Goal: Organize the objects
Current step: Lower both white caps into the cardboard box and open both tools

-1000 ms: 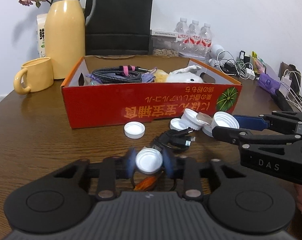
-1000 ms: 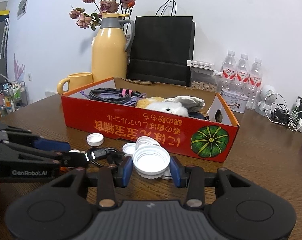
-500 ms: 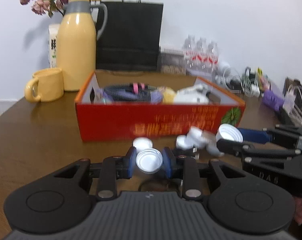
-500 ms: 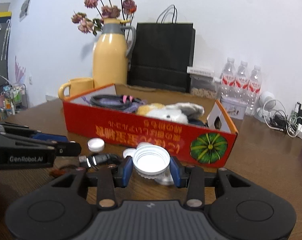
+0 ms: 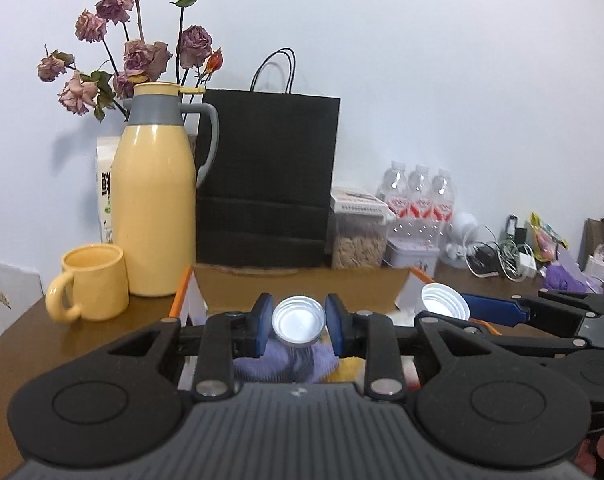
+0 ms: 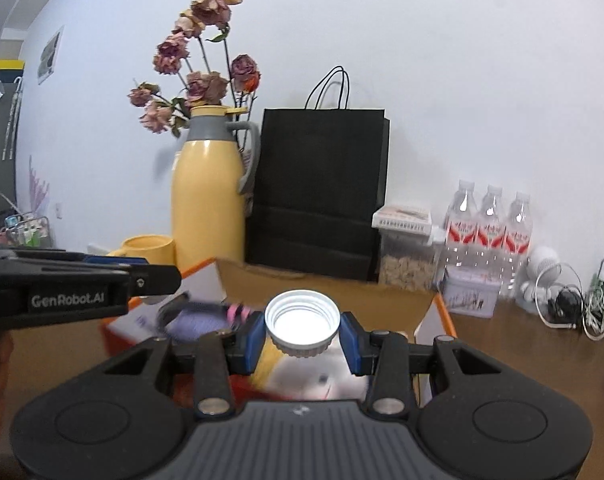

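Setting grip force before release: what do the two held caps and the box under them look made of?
Small cap in the left claw: white, glossy, likely plastic. Wide cap in the right claw: white, ribbed rim and inner threads, apparently molded plastic. Box: matte brown inside wall, orange edge, looks like printed cardboard.

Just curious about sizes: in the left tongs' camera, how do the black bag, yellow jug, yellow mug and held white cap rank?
1. black bag
2. yellow jug
3. yellow mug
4. white cap, smallest though nearest the camera.
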